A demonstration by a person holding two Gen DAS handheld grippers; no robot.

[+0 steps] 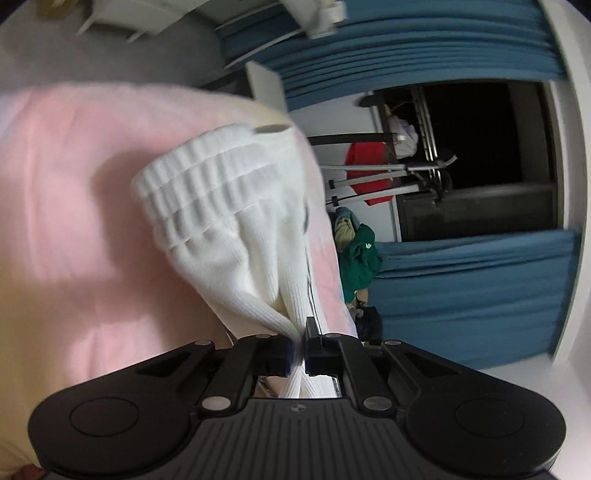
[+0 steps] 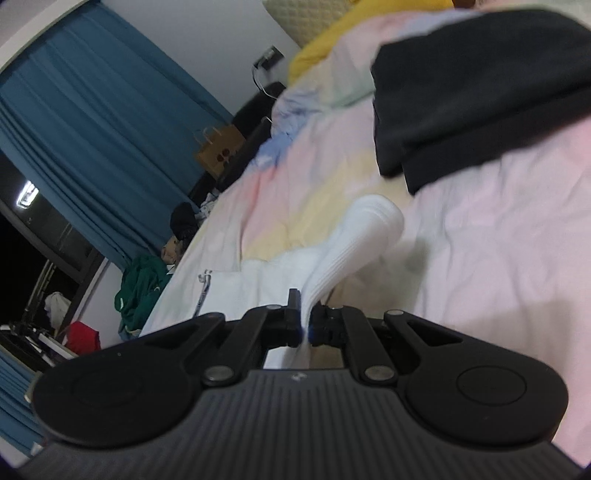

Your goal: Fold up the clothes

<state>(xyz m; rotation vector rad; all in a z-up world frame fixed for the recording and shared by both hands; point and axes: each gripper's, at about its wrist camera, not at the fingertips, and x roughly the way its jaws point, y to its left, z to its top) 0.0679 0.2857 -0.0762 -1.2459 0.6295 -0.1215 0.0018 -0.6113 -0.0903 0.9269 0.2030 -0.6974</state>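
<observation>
My left gripper (image 1: 300, 350) is shut on a white ribbed sock (image 1: 229, 214), which hangs forward over the pink bedspread (image 1: 74, 184); its layered cuff end is farthest from me. My right gripper (image 2: 306, 328) is shut on a white ribbed sock (image 2: 354, 240) that rises from the jaws above the pastel bedspread (image 2: 498, 240). I cannot tell whether both hold the same sock. A white garment (image 2: 236, 288) lies on the bed just left of the right gripper.
A folded black garment (image 2: 461, 103) lies on the bed at the upper right, with a yellow pillow (image 2: 351, 29) behind it. Blue curtains (image 1: 461, 280), a dark window, a drying rack with a red garment (image 1: 369, 170) and a green garment pile (image 2: 144, 284) stand beside the bed.
</observation>
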